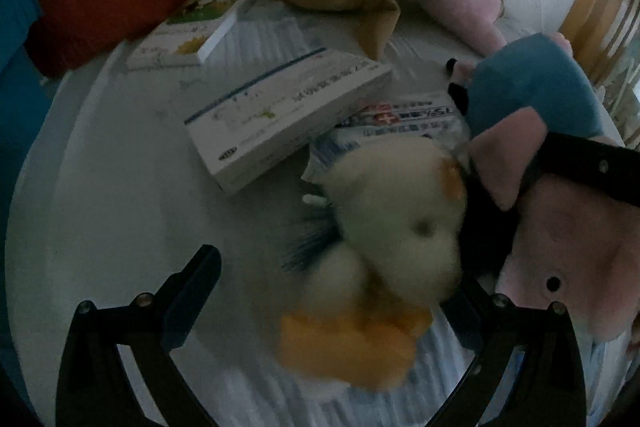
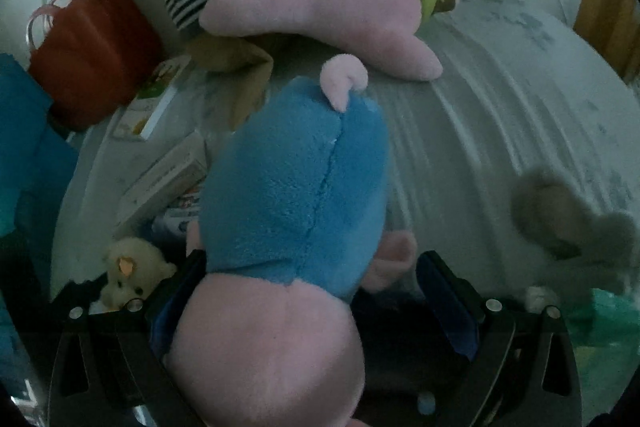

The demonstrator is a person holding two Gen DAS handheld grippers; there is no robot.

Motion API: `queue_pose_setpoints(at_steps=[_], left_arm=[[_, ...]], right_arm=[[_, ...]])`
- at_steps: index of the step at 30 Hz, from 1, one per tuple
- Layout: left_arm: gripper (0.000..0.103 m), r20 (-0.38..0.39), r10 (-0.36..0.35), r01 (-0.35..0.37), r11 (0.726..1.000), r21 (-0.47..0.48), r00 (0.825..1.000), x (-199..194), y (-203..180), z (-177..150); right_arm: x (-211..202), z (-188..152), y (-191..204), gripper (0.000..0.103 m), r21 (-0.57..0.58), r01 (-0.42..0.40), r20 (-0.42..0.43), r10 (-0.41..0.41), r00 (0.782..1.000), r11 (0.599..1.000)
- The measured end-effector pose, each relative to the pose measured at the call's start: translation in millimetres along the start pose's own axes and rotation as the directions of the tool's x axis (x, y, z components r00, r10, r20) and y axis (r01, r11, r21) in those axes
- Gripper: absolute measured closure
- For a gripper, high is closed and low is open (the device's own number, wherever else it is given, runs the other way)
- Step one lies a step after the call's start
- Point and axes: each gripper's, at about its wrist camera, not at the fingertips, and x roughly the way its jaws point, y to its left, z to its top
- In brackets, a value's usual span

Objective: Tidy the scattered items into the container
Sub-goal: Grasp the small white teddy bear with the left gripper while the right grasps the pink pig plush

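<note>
Right hand-held gripper (image 2: 312, 301) clamped on pink-and-blue pig plush (image 2: 296, 187), lifted for binning; left hand-held gripper (image 1: 332, 291) spread wide around blurred cream hamster plush (image 1: 400, 211) on bed (image 1: 100, 187).

A bedroom at home — plush toys (image 2: 320, 3) strewn over a rumpled bedsheet (image 2: 500, 115).

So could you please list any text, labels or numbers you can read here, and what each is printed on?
No text can be read.
White box: printed lines, too blurred.
Plastic packet with a red cross badge: characters blurred.
Smaller box with green and yellow art: print too small.
</note>
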Motion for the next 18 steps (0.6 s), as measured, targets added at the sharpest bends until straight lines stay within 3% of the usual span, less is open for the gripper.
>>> queue_pose_setpoints(at_steps=[2, 4, 7, 8, 12, 18], left_arm=[[0.006, 0.004, -0.008, 0.008, 1.000, -0.001, 1.000, 1, 0, -1], [0.035, 0.015, -0.011, 0.011, 1.000, 0.007, 1.000, -1, -2, -2], [0.065, 0.007, -0.069, 0.069, 0.997, -0.026, 0.998, -9, 1, -3], [0.066, 0.005, -0.070, 0.070, 0.997, -0.034, 0.998, -10, 3, -4], [0.070, 0.021, -0.050, 0.050, 0.998, -0.039, 0.999, -32, 6, -8], [0.070, 0.094, -0.046, 0.051, 0.997, -0.053, 0.994, -88, 8, -8]], right_arm=[[3, 0, -1, 0.000, 0.004, -0.010, -0.004, 0.010, 1.000, 1.000], [5, -1, 3, 0.000, -0.008, -0.015, -0.010, 0.015, 1.000, 1.000], [8, -3, 9, 0.000, -0.030, -0.026, -0.014, 0.025, 1.000, 0.999], [10, -5, 9, 0.002, -0.029, -0.030, -0.025, 0.029, 0.999, 0.999], [-1, -10, 12, 0.032, -0.036, -0.054, -0.021, 0.054, 0.998, 0.998], [-39, -21, 23, 0.038, -0.072, -0.077, 0.008, 0.078, 0.997, 0.994]])
